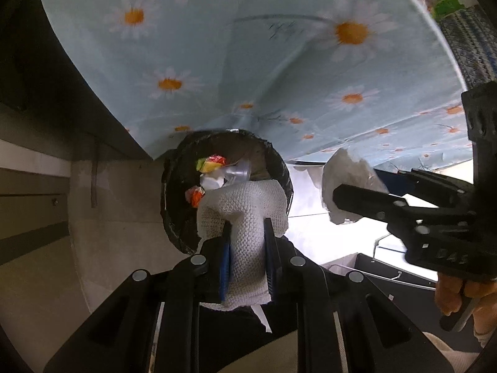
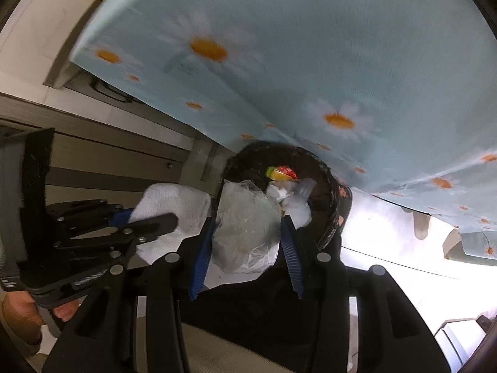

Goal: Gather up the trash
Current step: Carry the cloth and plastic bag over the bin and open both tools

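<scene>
The left gripper [image 1: 247, 248] points steeply down, its fingers [image 1: 226, 261] pinched narrow on a white paper towel [image 1: 245, 214] that bulges out above and below the blue pads. Straight ahead, at twelve o'clock from those fingers, stands the trash bin [image 1: 281, 161], round and lined with a black bag; the towel hangs over its near rim. Inside the bin lie colourful wrappers [image 1: 211, 163], a clear plastic cup [image 1: 237, 172] and white scraps.

The right gripper [image 2: 247, 239] also points down, its fingers [image 2: 202, 255] set moderately apart and clamped on a crumpled clear plastic bag [image 2: 245, 227] holding something whitish. The bag sits over the bin's near edge, with the bin opening at twelve to one o'clock from it.

Above the bin, a light blue daisy-print cloth [image 1: 248, 46] covers the tabletop and drapes over its edge. In the right wrist view the left gripper with its towel shows at nine o'clock, beside the plastic bag.
</scene>
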### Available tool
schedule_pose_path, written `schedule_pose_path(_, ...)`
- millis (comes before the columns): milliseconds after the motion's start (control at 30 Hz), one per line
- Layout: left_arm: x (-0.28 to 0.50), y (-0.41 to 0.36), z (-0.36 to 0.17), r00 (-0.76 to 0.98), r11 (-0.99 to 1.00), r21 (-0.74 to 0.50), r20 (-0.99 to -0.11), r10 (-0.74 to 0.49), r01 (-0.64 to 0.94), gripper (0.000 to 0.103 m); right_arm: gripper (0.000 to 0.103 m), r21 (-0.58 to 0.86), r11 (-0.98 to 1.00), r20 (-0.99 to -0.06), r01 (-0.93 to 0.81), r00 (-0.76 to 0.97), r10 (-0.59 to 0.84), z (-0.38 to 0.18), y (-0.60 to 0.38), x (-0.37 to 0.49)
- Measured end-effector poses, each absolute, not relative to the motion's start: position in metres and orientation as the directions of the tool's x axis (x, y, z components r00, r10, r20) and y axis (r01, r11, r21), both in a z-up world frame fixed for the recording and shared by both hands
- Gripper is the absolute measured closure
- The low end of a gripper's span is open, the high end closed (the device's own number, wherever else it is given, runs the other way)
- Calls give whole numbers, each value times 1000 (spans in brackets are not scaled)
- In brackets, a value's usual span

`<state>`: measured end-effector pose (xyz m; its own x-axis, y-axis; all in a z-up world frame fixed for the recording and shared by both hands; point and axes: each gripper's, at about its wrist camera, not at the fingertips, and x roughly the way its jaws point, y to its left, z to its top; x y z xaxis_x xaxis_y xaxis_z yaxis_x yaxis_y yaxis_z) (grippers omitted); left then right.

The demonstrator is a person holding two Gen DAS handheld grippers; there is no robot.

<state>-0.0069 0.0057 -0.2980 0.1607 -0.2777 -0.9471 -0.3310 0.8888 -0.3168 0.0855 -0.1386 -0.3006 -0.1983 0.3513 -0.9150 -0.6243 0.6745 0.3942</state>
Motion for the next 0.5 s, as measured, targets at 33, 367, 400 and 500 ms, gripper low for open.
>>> schedule_pose_path(33, -7, 6, -301, 156, 888, -316, -948, -278, -334, 86, 59, 400, 680, -913, -615, -207, 351, -306, -139, 86)
schedule_pose_path(367, -6, 12, -311, 145, 881, -303, -952, -268, -363, 82, 57, 400, 716, -915, -573, -205, 347, -320, -139, 91)
schedule_pose_path(400, -6, 13, -311, 143, 879, -305, -952, -271, -367, 79, 54, 404, 717, -913, -568, -204, 352, -318, -139, 92)
schedule_pose_path(500, -6, 17, -309, 147, 866, -307, -951, -270, -394, 60, 44, 420, 722, -906, -550, -212, 365, -314, -141, 95)
